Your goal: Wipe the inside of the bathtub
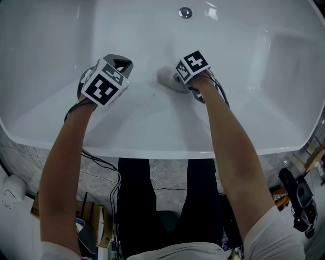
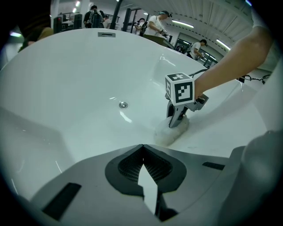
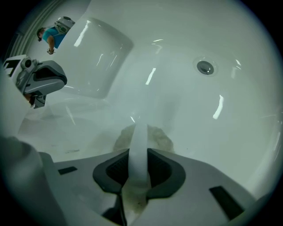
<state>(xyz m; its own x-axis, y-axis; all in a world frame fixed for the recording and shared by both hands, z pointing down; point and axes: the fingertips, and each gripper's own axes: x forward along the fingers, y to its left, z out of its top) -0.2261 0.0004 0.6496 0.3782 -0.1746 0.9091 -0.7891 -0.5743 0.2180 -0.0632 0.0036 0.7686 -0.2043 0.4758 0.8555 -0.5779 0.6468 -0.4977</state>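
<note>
A white bathtub [image 1: 61,45] fills the head view, its drain [image 1: 186,12] at the far end. My right gripper [image 1: 176,79] is low against the tub's near slope, shut on a whitish wiping cloth [image 1: 165,76] that is pressed to the surface. In the right gripper view the cloth [image 3: 142,136] bunches just past the jaws, with a strip pinched between them. The left gripper view shows that gripper [image 2: 177,120] and the cloth [image 2: 169,133] from the side. My left gripper [image 1: 121,64] hovers to the left of the cloth, jaws closed tip to tip [image 2: 142,146] on nothing.
The tub's near rim [image 1: 152,147] runs across below my forearms. An overflow slot [image 2: 106,34] sits on the far wall above the drain [image 2: 123,104]. Cables and boxes [image 1: 96,223] lie on the floor by the person's legs. People stand in the background [image 2: 154,22].
</note>
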